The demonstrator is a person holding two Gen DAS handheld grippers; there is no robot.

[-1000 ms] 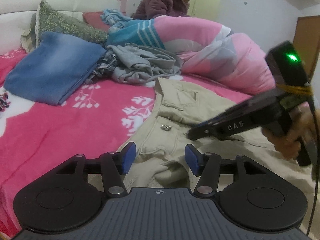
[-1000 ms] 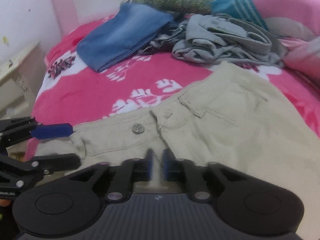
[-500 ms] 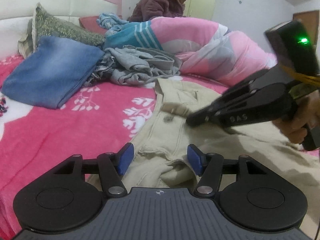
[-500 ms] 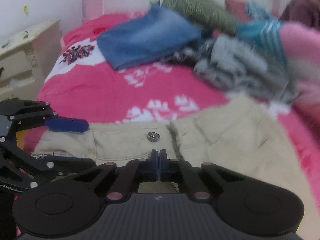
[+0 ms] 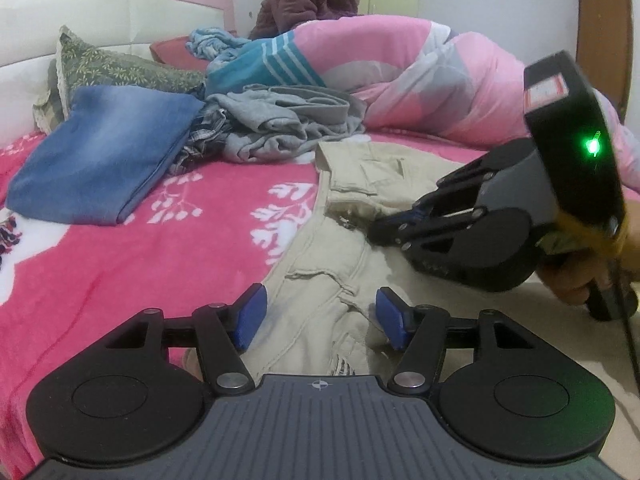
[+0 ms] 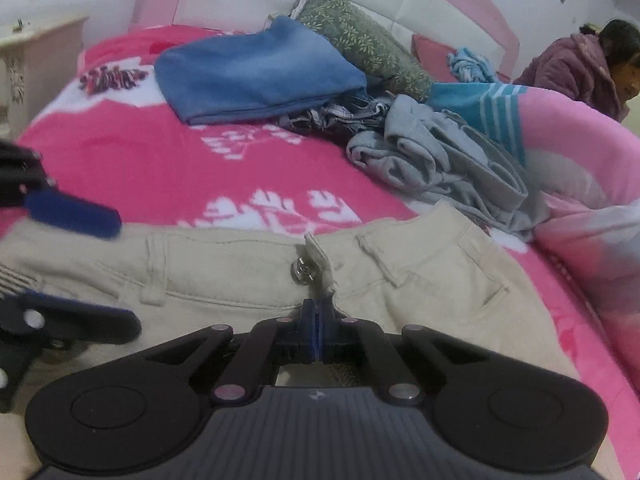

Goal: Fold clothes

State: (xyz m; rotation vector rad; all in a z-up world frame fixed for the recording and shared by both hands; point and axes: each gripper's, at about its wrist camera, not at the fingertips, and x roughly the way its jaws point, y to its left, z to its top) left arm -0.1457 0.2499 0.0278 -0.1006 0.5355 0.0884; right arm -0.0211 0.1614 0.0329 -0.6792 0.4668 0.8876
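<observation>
Bed with pink floral blanket (image 5: 120, 264) carries everything. Rolled pink-and-teal striped quilt (image 5: 400, 68) lies along the far side. Beige cotton trousers (image 6: 420, 280) are spread flat on the near part of the bed, waistband toward the headboard, metal fly button (image 6: 301, 270) showing. Folded blue denim garment (image 6: 256, 72) sits near the green patterned pillow (image 6: 360, 36); crumpled grey garment (image 6: 432, 160) lies between it and the quilt. Left gripper (image 5: 318, 320): jaws spread, straddling the trousers' waistband edge, pads not pressing. Right gripper (image 6: 317, 330): jaws pressed together at the trouser fly just below the button; whether cloth is pinched, cannot tell.
</observation>
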